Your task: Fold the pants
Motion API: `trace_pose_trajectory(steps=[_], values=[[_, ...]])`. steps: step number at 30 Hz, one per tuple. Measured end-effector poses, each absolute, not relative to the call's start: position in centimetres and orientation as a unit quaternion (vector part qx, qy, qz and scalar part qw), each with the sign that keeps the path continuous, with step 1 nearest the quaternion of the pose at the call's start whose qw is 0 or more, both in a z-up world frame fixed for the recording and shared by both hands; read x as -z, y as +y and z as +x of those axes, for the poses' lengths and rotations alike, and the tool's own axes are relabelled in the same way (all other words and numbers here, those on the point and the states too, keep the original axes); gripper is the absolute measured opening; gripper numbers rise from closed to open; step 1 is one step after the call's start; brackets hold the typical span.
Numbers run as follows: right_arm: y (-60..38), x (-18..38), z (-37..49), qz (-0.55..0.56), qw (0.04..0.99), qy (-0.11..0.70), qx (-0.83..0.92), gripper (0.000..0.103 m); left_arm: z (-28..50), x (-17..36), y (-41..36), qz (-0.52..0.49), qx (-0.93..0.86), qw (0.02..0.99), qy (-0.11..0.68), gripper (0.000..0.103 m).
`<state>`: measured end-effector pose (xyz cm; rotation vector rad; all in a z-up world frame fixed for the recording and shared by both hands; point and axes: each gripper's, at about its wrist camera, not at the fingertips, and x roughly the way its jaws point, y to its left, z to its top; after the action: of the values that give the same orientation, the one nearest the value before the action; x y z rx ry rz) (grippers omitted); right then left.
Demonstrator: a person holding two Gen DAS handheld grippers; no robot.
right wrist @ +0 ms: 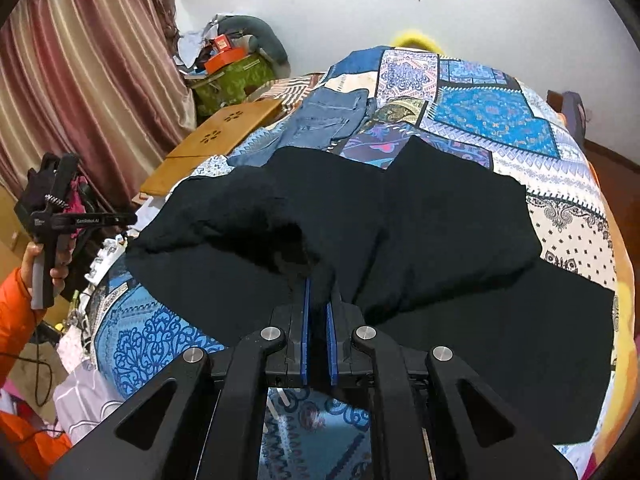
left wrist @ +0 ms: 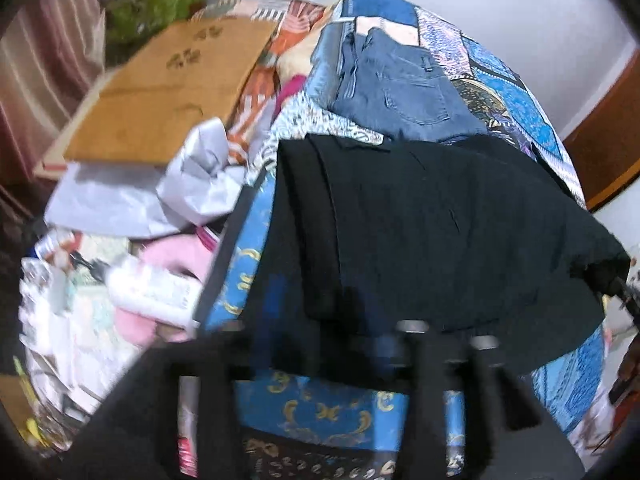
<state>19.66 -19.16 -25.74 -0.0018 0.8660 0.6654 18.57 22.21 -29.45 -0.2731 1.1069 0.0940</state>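
Black pants (right wrist: 460, 220) lie spread across the patchwork bed cover (right wrist: 500, 112). My right gripper (right wrist: 320, 286) is shut on a raised fold of them near the front, and the cloth sits pinched between its blue pads (right wrist: 306, 312). From there the fabric bunches up toward the left. A hand in an orange sleeve holds my left gripper (right wrist: 120, 218) off the bed's left edge, clear of the pants. The left wrist view is blurred. It shows my left gripper (left wrist: 328, 332) with jaws apart over the near edge of the black pants (left wrist: 440, 220), pressing on nothing.
Folded blue jeans (right wrist: 324, 116) lie farther back on the bed. A wooden lap table (right wrist: 224, 132) leans at the bed's left side, with a green bag (right wrist: 232, 80) and curtains (right wrist: 80, 60) behind it. Grey cloth (left wrist: 160, 192) and a white bottle (left wrist: 156, 292) clutter the floor at the left.
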Motion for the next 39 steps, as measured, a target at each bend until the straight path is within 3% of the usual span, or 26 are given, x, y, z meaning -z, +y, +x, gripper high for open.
trace_pose_trajectory(steps=[10,14,24,30,35,37,39], values=[[-19.4,25.9,19.3,0.006,0.857,0.405,-0.318,0.007,21.5,33.8,19.8,-0.141,-0.032,0.81,0.569,0.055],[-19.4,25.2,18.9,0.0,0.863,0.392,-0.318,0.007,21.7,32.6,19.2,-0.11,-0.051,0.822,0.557,0.007],[-18.3,23.2,17.1,-0.031,0.871,0.366,-0.327,0.007,18.9,25.0,21.9,-0.053,-0.076,0.864,0.495,0.007],[-17.7,26.3,17.1,-0.032,0.853,0.408,-0.324,0.007,18.0,29.9,23.6,-0.085,-0.079,0.83,0.545,0.007],[-17.9,26.4,16.8,-0.036,0.846,0.42,-0.325,0.015,17.6,32.3,22.5,-0.066,-0.088,0.825,0.554,0.012],[-18.2,25.7,16.8,-0.045,0.844,0.426,-0.324,0.022,17.7,31.5,22.5,-0.058,-0.092,0.826,0.552,0.02],[-18.8,24.7,16.9,-0.051,0.847,0.427,-0.314,0.035,17.7,30.5,22.5,-0.051,-0.094,0.833,0.543,0.037]])
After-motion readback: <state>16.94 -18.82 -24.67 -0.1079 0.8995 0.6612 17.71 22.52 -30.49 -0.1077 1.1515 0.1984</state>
